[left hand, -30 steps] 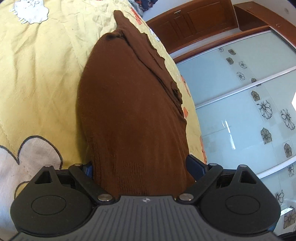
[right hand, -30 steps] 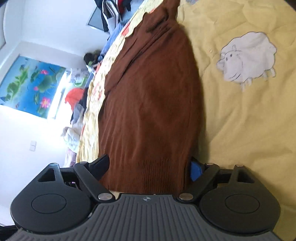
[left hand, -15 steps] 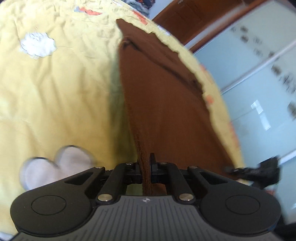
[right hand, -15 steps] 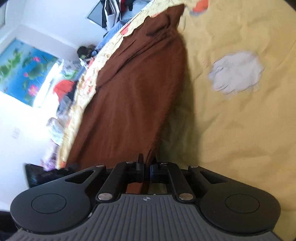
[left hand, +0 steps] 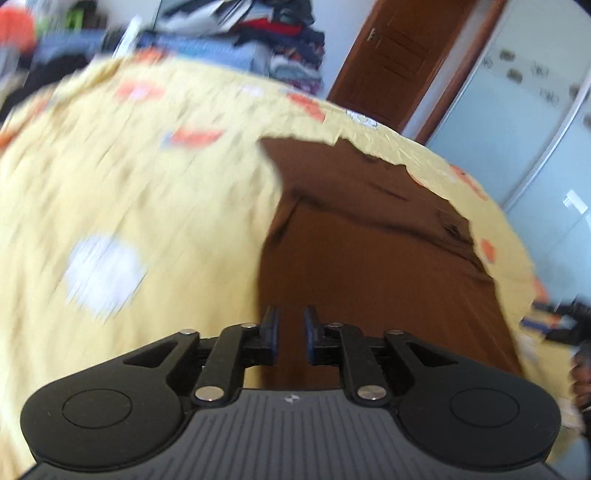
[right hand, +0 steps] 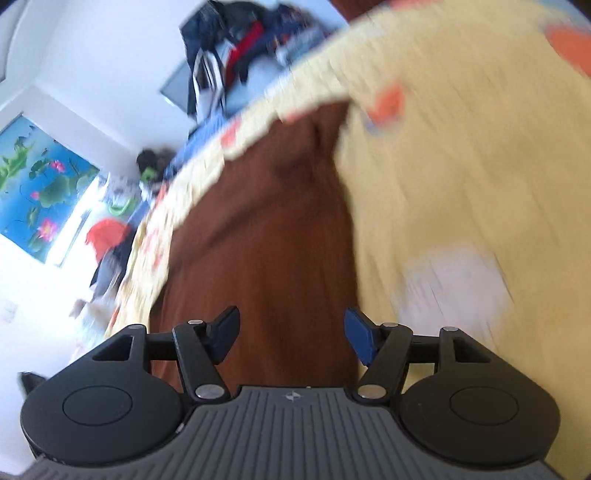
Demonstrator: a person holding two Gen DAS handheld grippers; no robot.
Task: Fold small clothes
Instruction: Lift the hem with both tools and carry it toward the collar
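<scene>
A brown knitted garment (left hand: pixel 369 258) lies lengthwise on a yellow bedspread (left hand: pixel 147 203) near its right edge. My left gripper (left hand: pixel 290 332) hovers over the garment's near left edge. Its jaws stand a narrow gap apart and are opening, and the cloth shows behind the gap, not pinched. In the right wrist view the same garment (right hand: pixel 266 240) runs away from my right gripper (right hand: pixel 290 336). Those jaws are wide apart and opening, with the cloth below them and untouched by the blue pads. Both views are motion-blurred.
A heap of clothes (left hand: pixel 277 33) sits beyond the bed's far edge, beside a wooden door (left hand: pixel 388 62) and frosted glass panels (left hand: pixel 535 129). In the right wrist view the bedspread (right hand: pixel 461 166) fills the right side, and a lotus picture (right hand: pixel 37 192) hangs on the left wall.
Half a second ago both grippers were shut on the garment's near hem. Both have now let go, opened and lifted, and the views have tipped up toward the far end of the bed.
</scene>
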